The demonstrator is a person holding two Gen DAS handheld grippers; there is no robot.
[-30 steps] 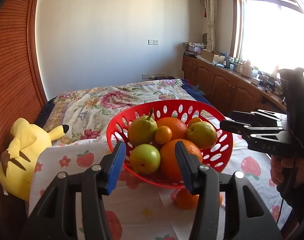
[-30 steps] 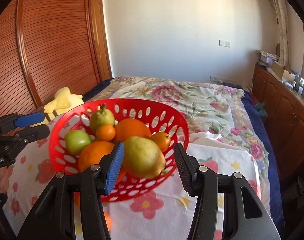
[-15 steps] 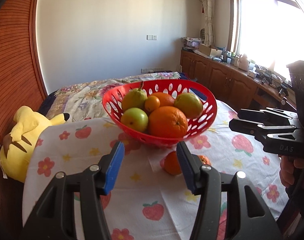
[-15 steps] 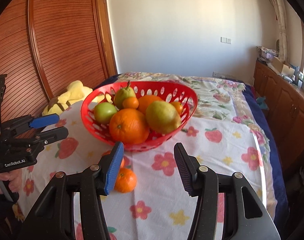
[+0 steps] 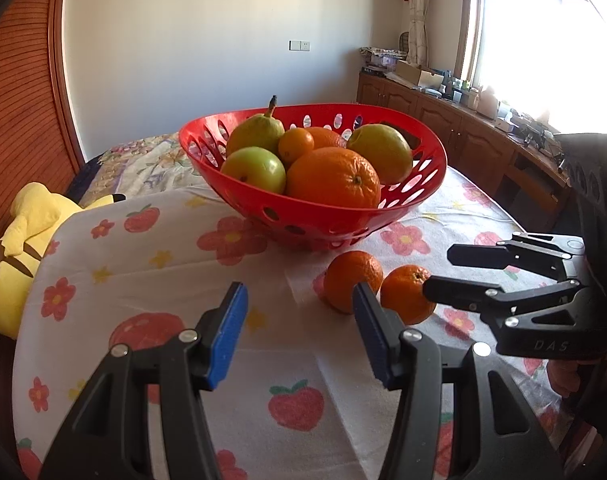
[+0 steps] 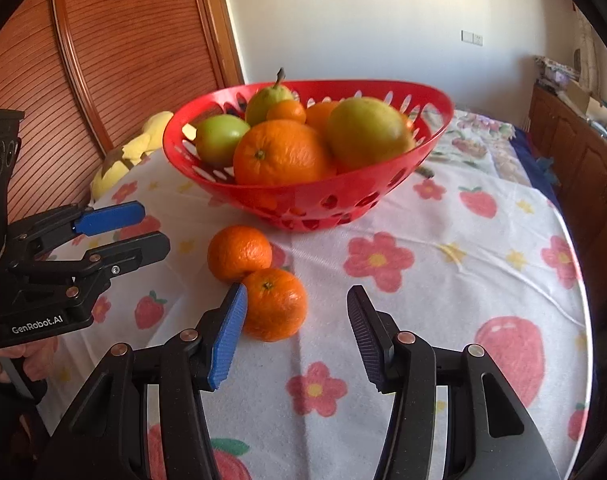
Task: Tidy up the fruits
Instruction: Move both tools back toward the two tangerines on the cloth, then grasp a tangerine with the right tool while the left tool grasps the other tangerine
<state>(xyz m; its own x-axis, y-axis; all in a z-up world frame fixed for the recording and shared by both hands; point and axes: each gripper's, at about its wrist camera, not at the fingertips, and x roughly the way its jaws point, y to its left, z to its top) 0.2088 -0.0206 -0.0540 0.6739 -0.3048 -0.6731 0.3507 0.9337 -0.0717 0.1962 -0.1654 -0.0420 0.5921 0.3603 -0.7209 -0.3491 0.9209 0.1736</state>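
A red perforated basket stands on the flowered tablecloth. It holds a large orange, a green apple, a pear, a yellow-green fruit and small tangerines. Two loose tangerines lie side by side in front of the basket. My left gripper is open and empty, low over the cloth, with the left tangerine just past its right finger. My right gripper is open, and the near tangerine lies just ahead of its left pad, not pressed.
A yellow plush toy lies off the table's left edge by a slatted wooden door. A bed with a floral cover is behind the table. Wooden cabinets run under the window on the right. The round table edge curves at the right.
Both grippers sank and drew back from the basket, which now sits higher and farther in both views. The two loose tangerines on the cloth are now close in front of the fingers.
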